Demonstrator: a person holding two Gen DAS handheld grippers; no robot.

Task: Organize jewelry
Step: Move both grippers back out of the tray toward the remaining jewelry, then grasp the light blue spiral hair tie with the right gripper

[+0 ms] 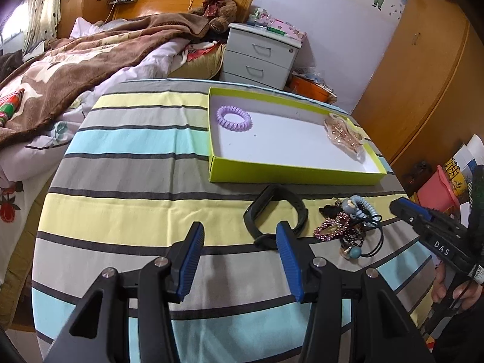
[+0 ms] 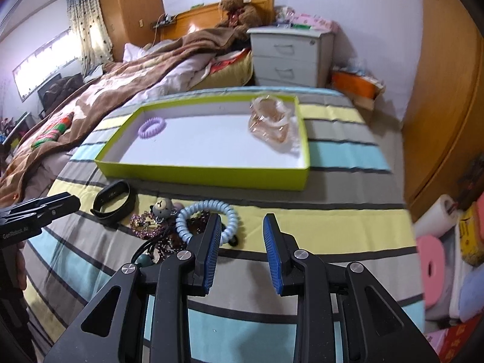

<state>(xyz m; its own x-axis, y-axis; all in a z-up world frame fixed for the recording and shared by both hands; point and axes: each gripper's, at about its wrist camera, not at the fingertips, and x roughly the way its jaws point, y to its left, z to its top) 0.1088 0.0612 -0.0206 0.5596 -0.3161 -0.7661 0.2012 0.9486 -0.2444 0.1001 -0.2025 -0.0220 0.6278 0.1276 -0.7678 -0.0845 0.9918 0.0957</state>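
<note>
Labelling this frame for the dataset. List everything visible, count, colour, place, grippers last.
tray: 1, lime green outside, white inside, on the striped cloth
coil hair tie: 1, purple, inside tray, far left corner
hair claw: 1, clear pinkish, inside tray, right end
wristband: 1, black, on cloth just in front of tray
jewelry pile: 1 tangled heap, count unclear, right of wristband
blue coil tie: 1, pale blue, on the pile
striped cloth: 1, yellow, grey, aqua
teddy bear: 1, brown, at the bed head
nightstand: 1, pale grey, beside bed
left gripper: open, empty, above cloth
right gripper: open, empty, near pile
</note>
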